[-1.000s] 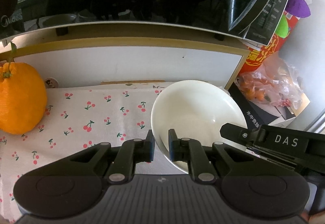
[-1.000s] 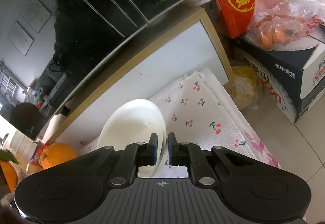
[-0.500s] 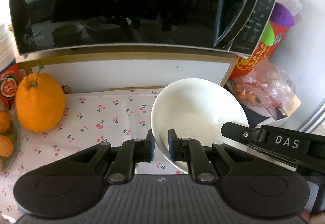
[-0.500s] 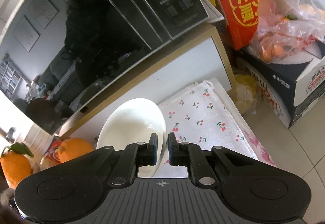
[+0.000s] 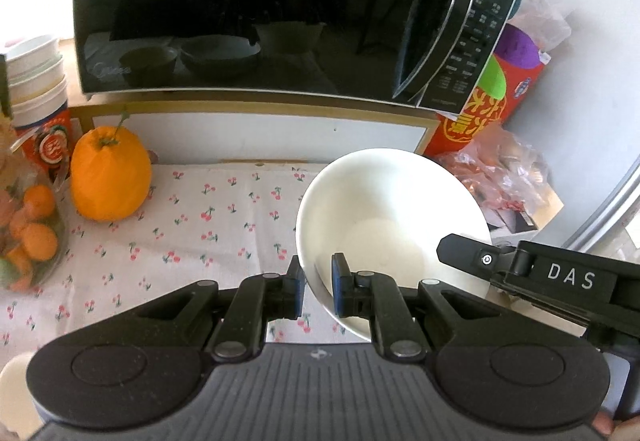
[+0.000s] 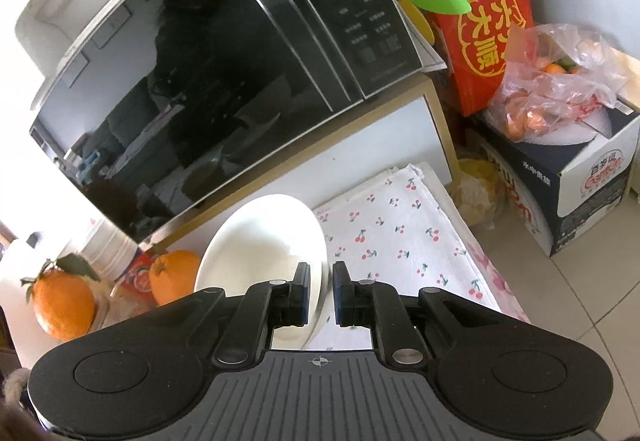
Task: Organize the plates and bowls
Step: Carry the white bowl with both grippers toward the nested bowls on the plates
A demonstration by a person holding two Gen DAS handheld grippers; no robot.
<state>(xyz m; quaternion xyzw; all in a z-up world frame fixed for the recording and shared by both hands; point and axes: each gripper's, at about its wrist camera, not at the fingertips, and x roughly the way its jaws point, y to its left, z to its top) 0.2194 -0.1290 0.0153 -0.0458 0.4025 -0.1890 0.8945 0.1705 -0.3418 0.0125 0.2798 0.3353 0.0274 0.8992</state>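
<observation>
Both tools pinch one white bowl: left tool at its 7 o'clock rim, right tool opposite.

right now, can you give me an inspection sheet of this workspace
surface: cherry-print cloth, bare in the middle
job's things: one white bowl, tilted, held off the cloth by its rim
clutter: large orange, bag of small oranges, stacked paper cups, red gift box, plastic bag of fruit
grippers: left claw and right claw each shut on the bowl's rim, on opposite sides
cables: nothing seen
surroundings: black microwave on a shelf behind; tiled floor
</observation>
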